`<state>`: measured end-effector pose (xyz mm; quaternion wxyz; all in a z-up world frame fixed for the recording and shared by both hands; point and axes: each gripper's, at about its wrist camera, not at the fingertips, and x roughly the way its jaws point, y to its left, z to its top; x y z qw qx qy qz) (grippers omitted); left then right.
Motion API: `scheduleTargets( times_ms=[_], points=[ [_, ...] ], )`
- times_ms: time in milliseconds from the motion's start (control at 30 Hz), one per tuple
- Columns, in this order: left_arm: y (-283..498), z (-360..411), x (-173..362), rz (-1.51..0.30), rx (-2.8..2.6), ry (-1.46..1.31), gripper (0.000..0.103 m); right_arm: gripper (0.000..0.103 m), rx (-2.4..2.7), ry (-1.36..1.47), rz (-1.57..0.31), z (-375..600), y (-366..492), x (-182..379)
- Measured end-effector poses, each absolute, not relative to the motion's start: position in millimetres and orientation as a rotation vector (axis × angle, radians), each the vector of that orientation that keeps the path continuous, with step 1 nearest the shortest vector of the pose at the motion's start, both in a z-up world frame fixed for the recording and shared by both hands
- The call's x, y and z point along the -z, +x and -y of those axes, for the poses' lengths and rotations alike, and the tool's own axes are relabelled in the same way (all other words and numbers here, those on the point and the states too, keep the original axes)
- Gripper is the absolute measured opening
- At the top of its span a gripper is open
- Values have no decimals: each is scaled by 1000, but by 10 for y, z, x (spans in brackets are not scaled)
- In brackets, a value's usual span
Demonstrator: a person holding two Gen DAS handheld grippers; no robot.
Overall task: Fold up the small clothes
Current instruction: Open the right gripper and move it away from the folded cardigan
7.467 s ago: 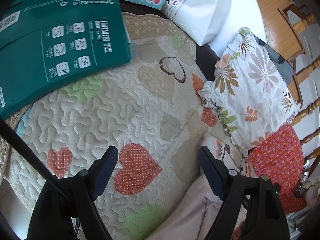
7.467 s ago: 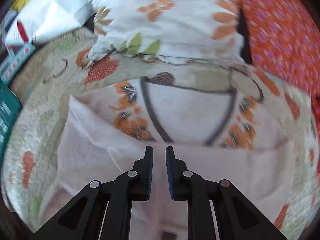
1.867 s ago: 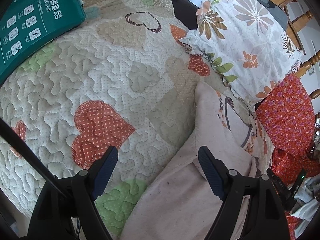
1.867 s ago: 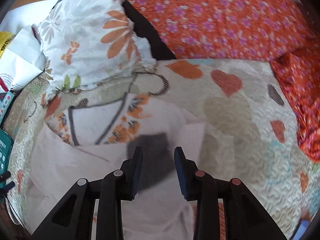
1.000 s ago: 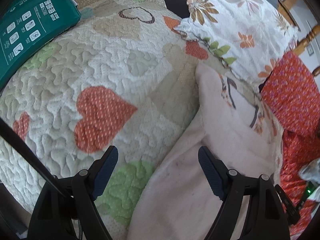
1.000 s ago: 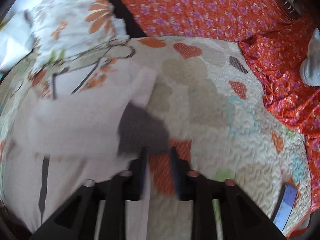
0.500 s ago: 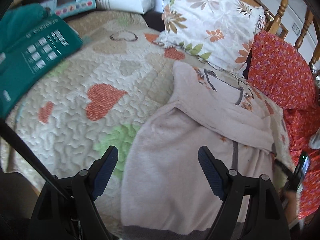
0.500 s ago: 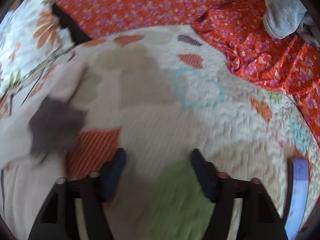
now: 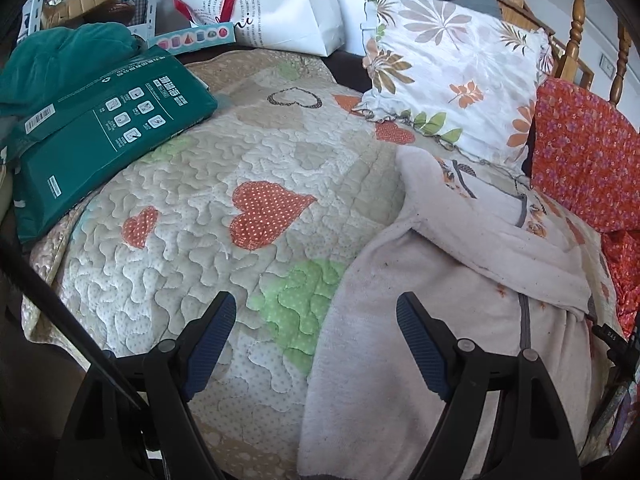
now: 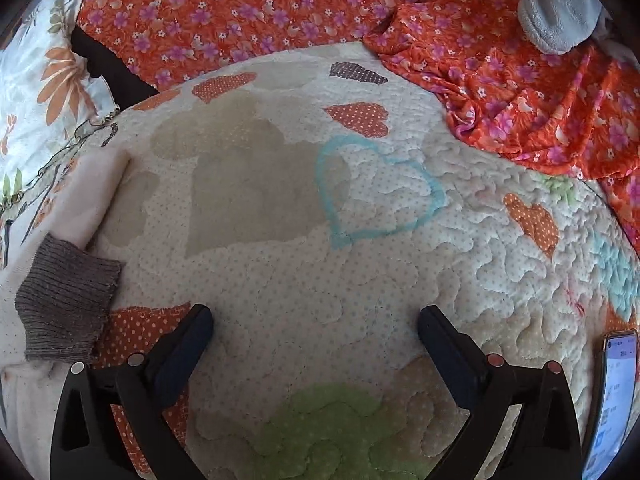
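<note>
A pale pink small garment [image 9: 460,320] with grey trim lies on the heart-patterned quilt [image 9: 240,184], its sleeve folded across the body. My left gripper [image 9: 316,344] is open and empty, above the garment's left edge. In the right wrist view the garment [image 10: 80,200] lies at the far left, its grey ribbed cuff [image 10: 66,300] flat on top. My right gripper [image 10: 316,344] is open and empty over bare quilt [image 10: 360,240], to the right of the cuff.
A green package [image 9: 100,128] and a white paper bag [image 9: 280,4] lie at the back left. A floral pillow [image 9: 452,76] and orange floral fabric [image 10: 480,40] border the far side. A phone [image 10: 612,404] lies at the right edge. A grey plush item [image 10: 560,12] sits far right.
My right gripper has let go of the sleeve cuff, opened wide and swung right over bare quilt. My left gripper has pulled back, showing more of the garment.
</note>
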<state>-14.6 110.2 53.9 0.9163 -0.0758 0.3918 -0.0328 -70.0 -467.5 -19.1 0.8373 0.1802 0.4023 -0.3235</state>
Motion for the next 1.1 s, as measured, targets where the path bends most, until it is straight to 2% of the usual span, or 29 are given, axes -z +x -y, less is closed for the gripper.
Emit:
scheduleTargets(
  times_ms=[200, 433, 767, 1100],
  points=[
    [-243, -1068, -513, -826, 64, -180, 82, 103, 682, 385, -849, 4675, -723, 195],
    [-536, -1058, -646, -757, 46, -132, 83, 103, 682, 384, -850, 4661, -710, 191],
    [-435, -1294, -550, -792, -4, -236, 85, 103, 679, 384, -849, 4679, -710, 194],
    [-404, -1355, -458, -809, -26, -197, 85, 103, 680, 384, -849, 4665, -704, 196]
  ],
)
